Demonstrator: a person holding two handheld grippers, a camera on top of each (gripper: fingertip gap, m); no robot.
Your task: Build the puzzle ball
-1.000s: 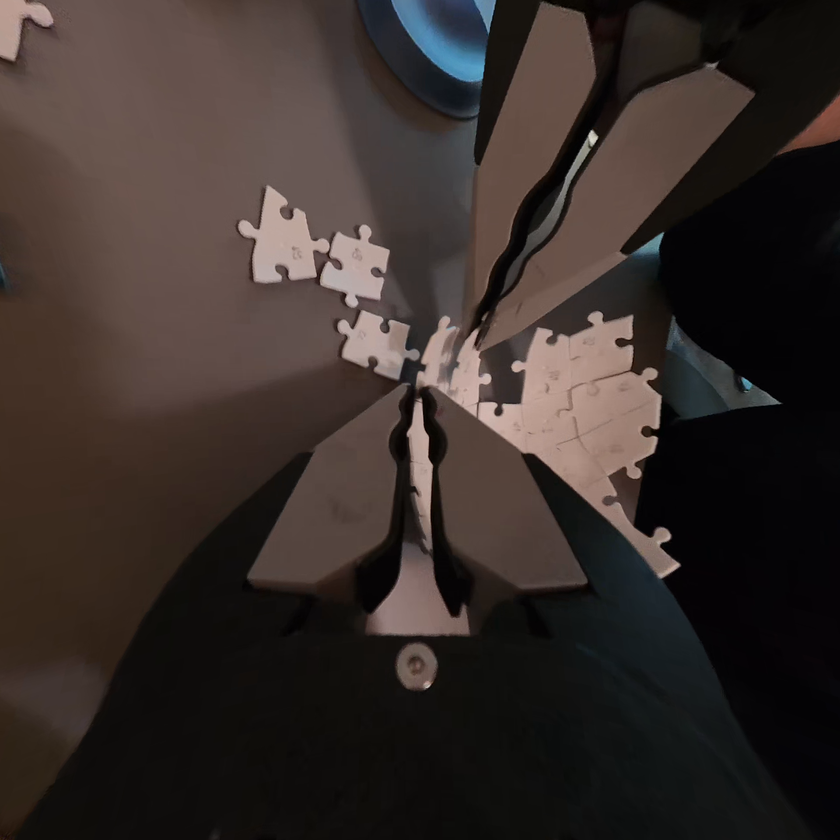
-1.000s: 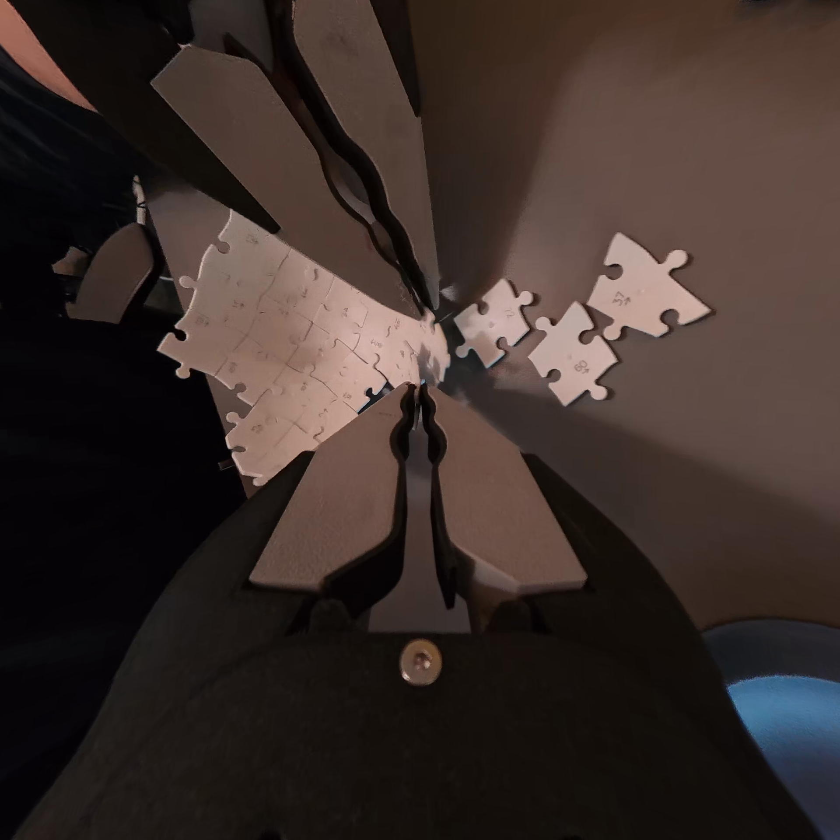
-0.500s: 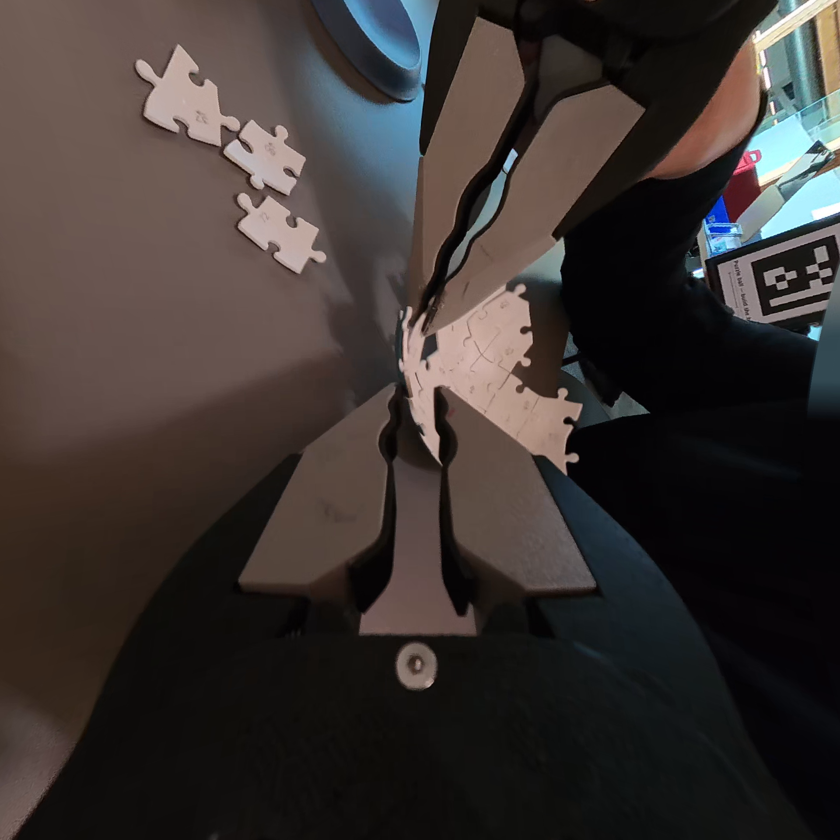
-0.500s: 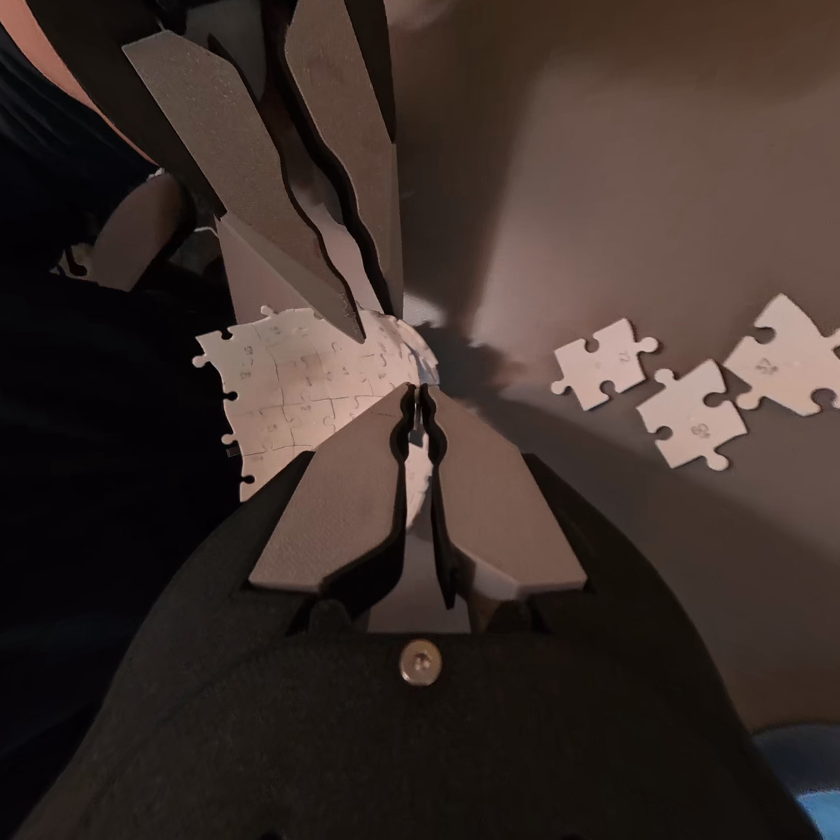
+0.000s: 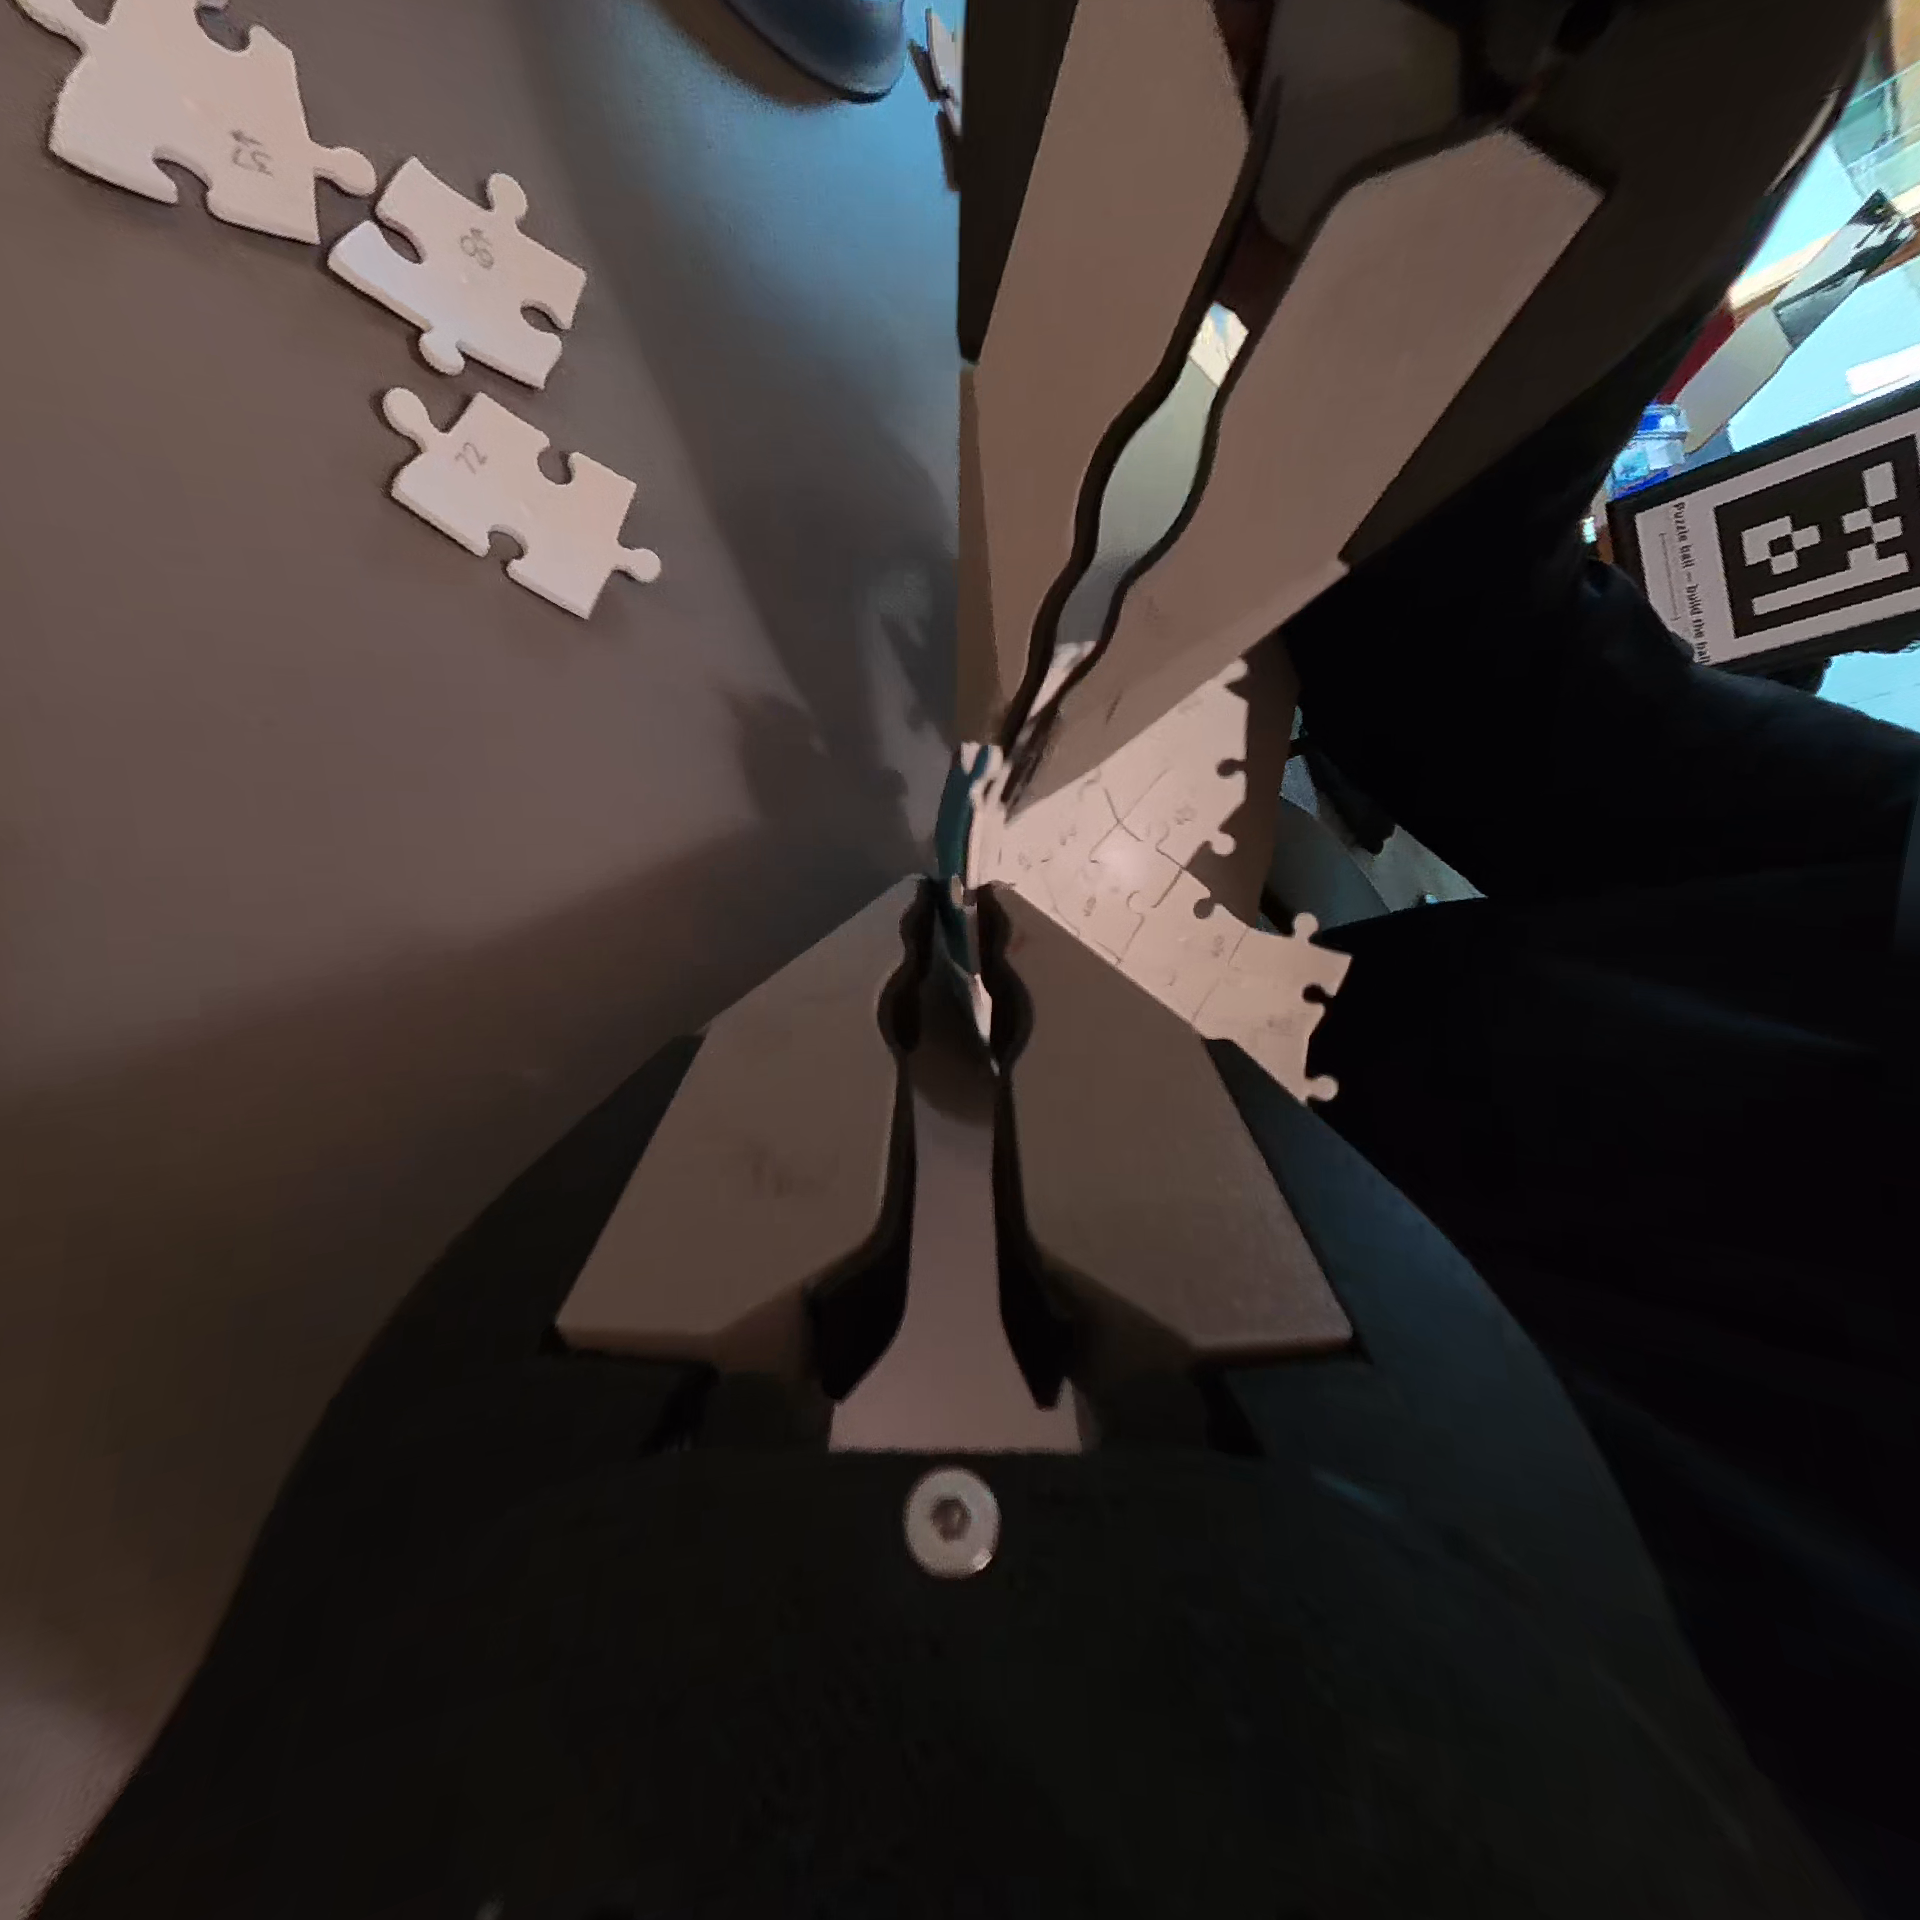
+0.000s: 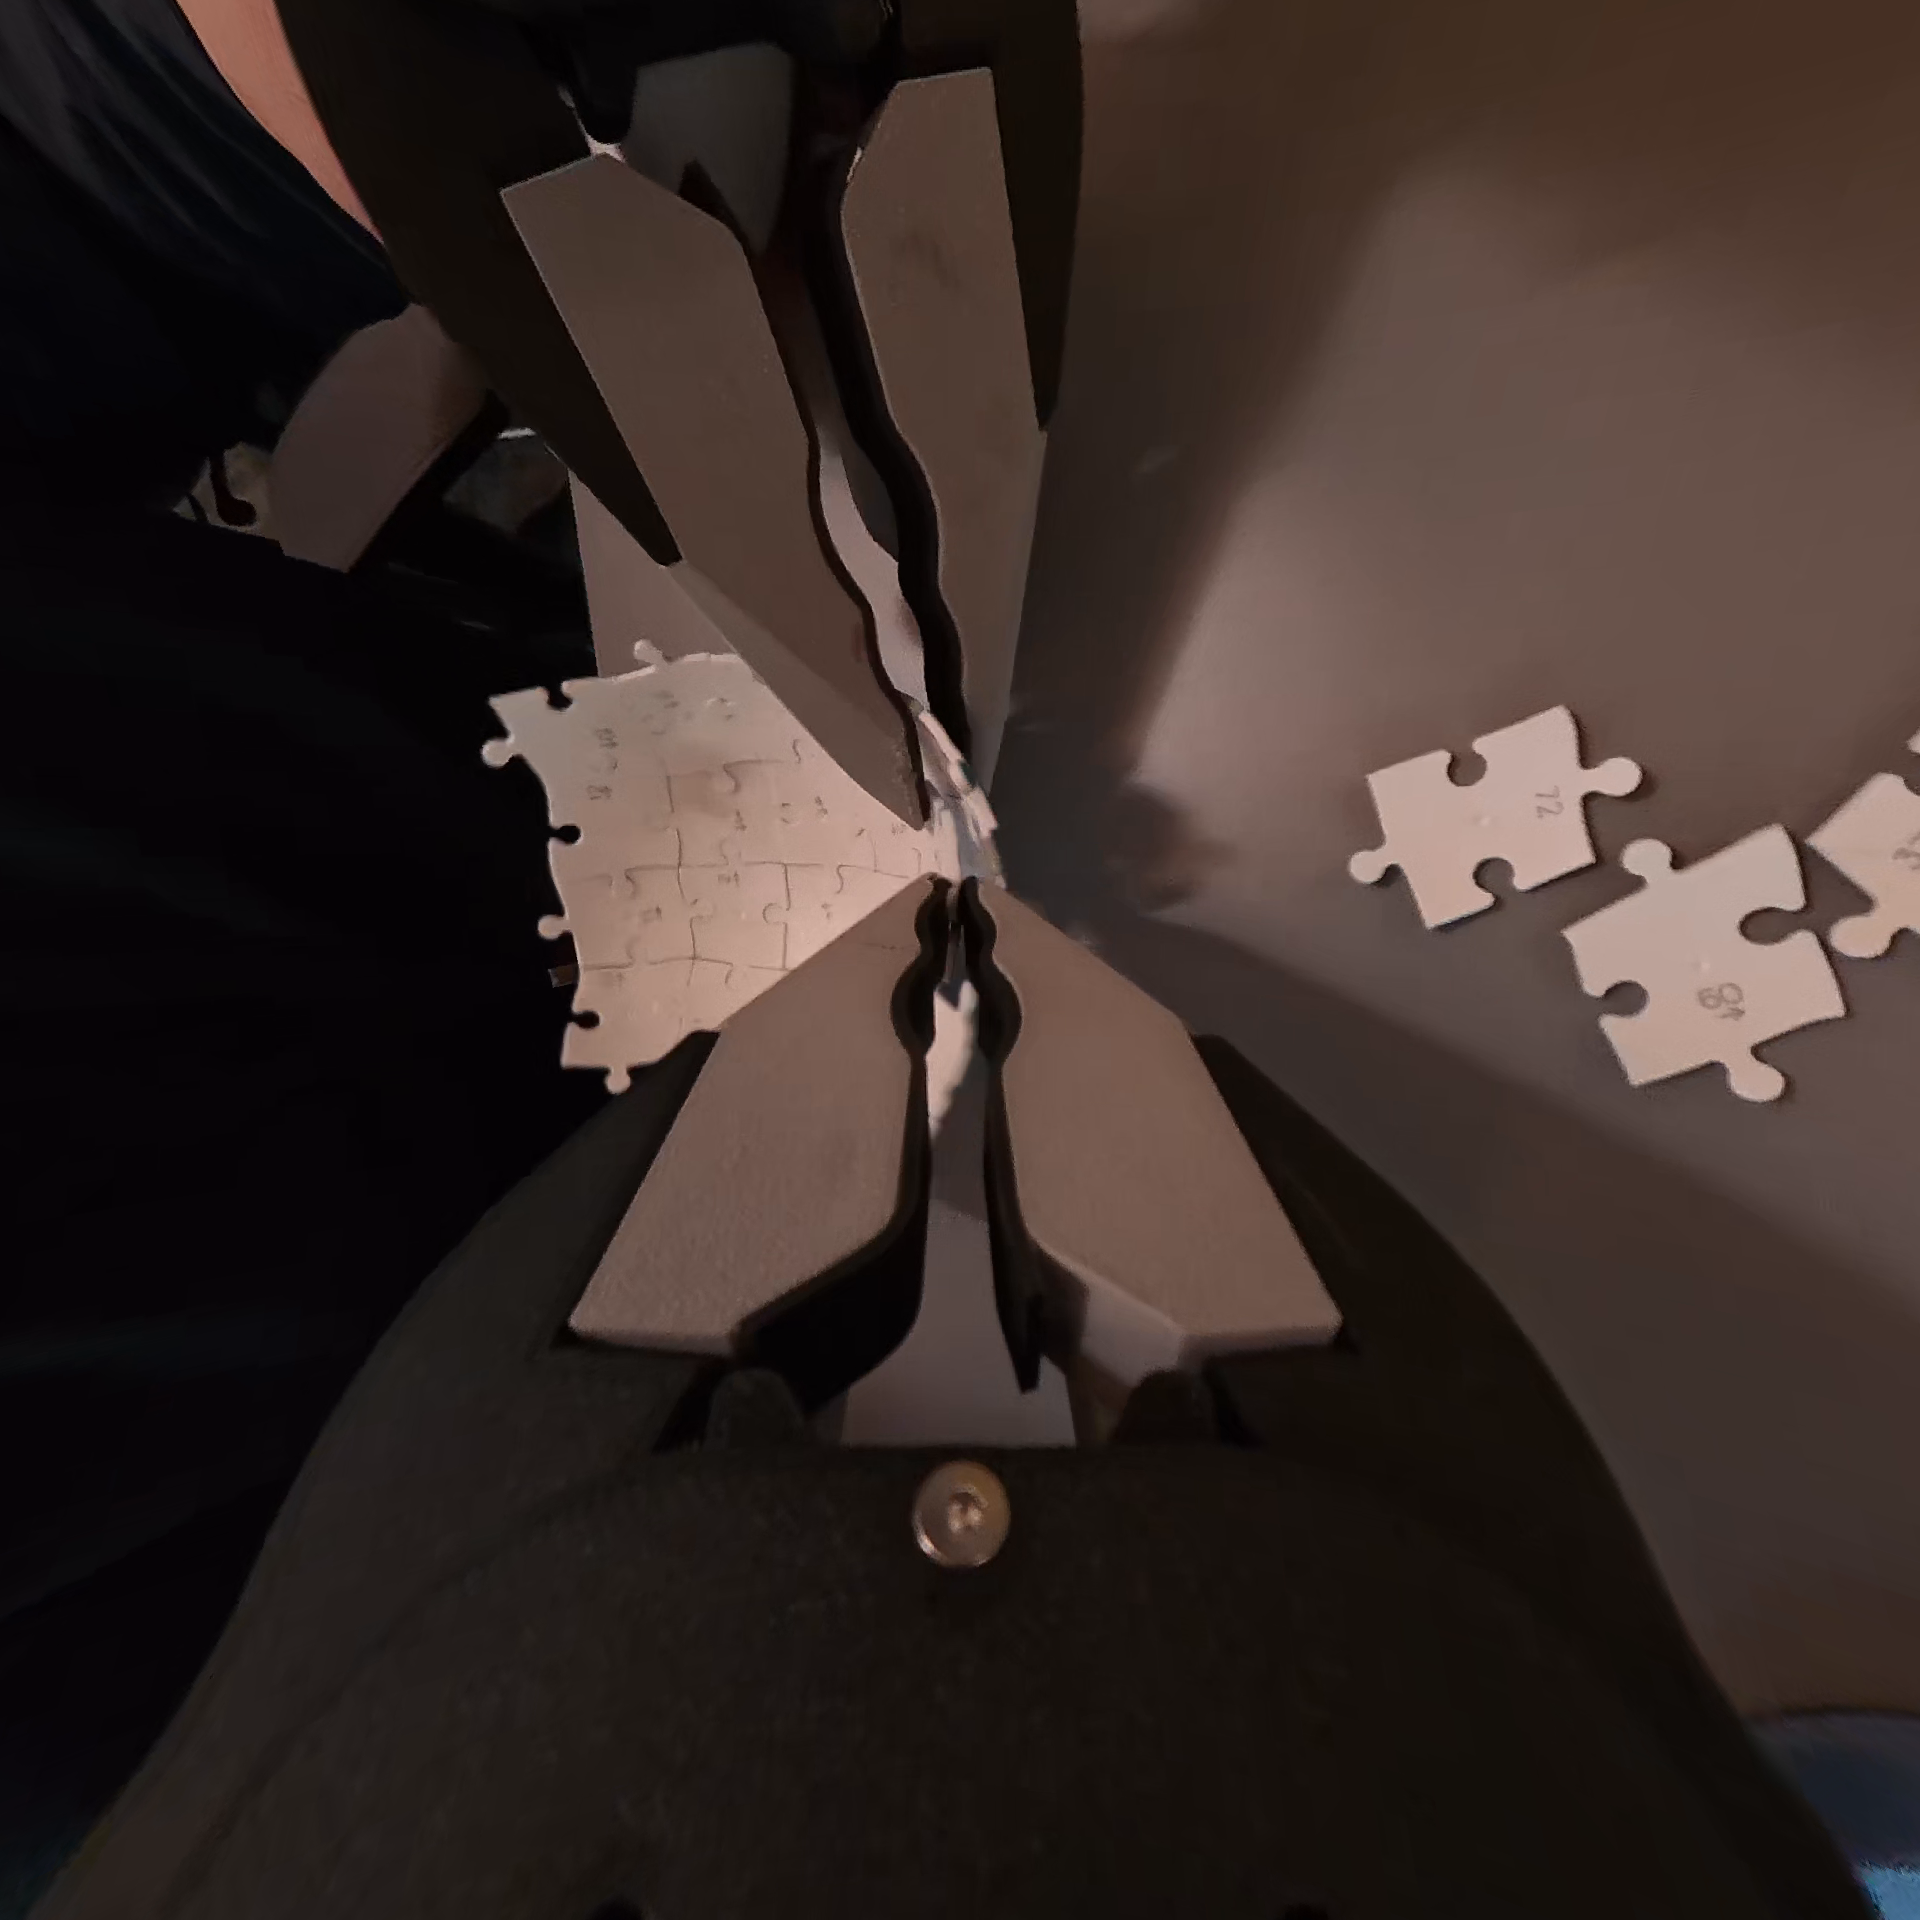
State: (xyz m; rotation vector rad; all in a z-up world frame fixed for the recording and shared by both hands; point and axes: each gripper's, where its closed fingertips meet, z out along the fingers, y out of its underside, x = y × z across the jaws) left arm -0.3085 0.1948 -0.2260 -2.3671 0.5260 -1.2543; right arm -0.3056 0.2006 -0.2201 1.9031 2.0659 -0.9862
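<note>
A curved white section of joined puzzle pieces (image 5: 1143, 862) hangs in the air between both grippers; it also shows in the right wrist view (image 6: 675, 862). My left gripper (image 5: 951, 894) is shut on the section's edge, seen edge-on between the fingers. My right gripper (image 6: 954, 888) is shut on the same edge from the opposite side. Each gripper shows from above in the other's view, the right (image 5: 1013, 748) and the left (image 6: 940, 769), tips nearly touching. Three loose white pieces (image 5: 468, 270) lie on the grey table (image 5: 312, 935), also seen in the right wrist view (image 6: 1496, 831).
A blue round object (image 5: 821, 42) sits at the table's far side, also low right in the right wrist view (image 6: 1849, 1766). A black-and-white marker card (image 5: 1787, 551) stands beyond the table edge. A person's dark clothing (image 6: 208, 935) is close beside the section. Both grippers' tips are close together, under 4 cm apart. From either gripper's tips it is about 20 centimeters to the blue round object (image 5: 821, 42).
Both grippers have lifted the joined section off the table and tilted it up. The three loose pieces stay on the table and now sit farther from the grippers.
</note>
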